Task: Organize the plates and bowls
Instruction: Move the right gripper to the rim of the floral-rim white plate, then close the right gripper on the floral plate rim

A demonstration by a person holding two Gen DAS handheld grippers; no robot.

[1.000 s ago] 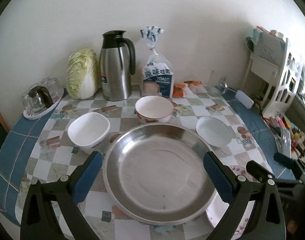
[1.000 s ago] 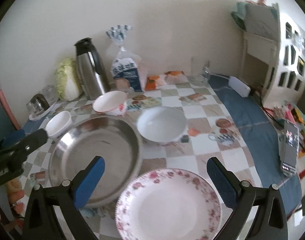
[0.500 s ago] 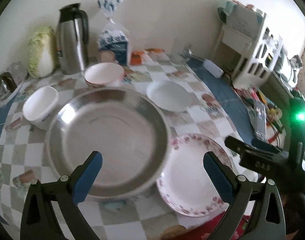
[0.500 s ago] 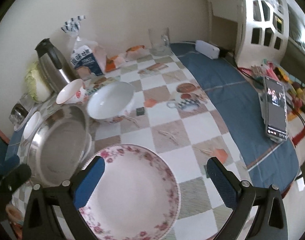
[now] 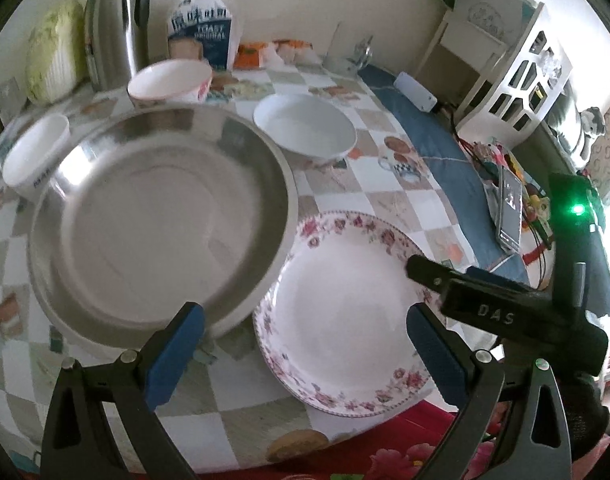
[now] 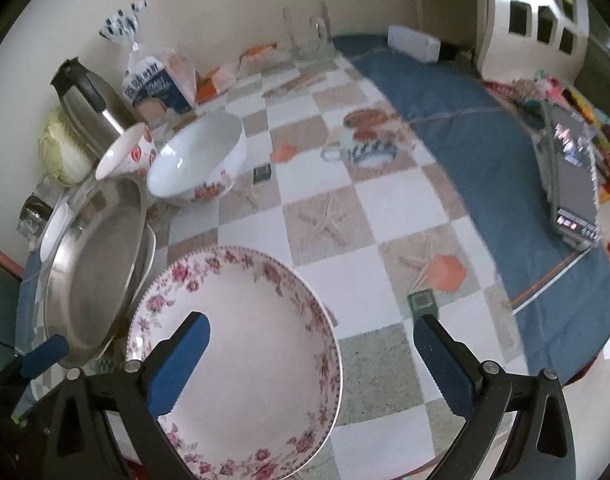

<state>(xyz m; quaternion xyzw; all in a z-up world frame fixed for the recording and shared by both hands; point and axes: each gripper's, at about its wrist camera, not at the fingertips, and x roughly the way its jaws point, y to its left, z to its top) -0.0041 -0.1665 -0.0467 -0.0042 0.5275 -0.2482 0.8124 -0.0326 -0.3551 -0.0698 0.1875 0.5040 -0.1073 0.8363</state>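
Observation:
A large steel plate [image 5: 161,216] [image 6: 97,260] lies at the table's front left. A white plate with a pink flower rim [image 5: 345,308] [image 6: 241,360] lies beside it at the front edge. Behind them stand a wide white bowl [image 5: 303,126] [image 6: 197,160], a pink-rimmed bowl [image 5: 169,82] [image 6: 125,152] and a small white bowl [image 5: 35,154]. My left gripper [image 5: 305,348] is open and empty above the gap between the two plates. My right gripper [image 6: 311,360] is open and empty over the flowered plate's right edge; it also shows in the left wrist view [image 5: 497,312].
A steel thermos [image 5: 117,20], a cabbage [image 5: 57,56], a bread bag [image 5: 203,36] and a glass mug [image 6: 309,32] stand along the back wall. A phone [image 6: 573,184] lies on the blue cloth at right. A white shelf unit [image 5: 509,60] stands at the far right.
Both grippers have swung right and down toward the table's front edge. The flowered plate now fills more of both views. Both stay open.

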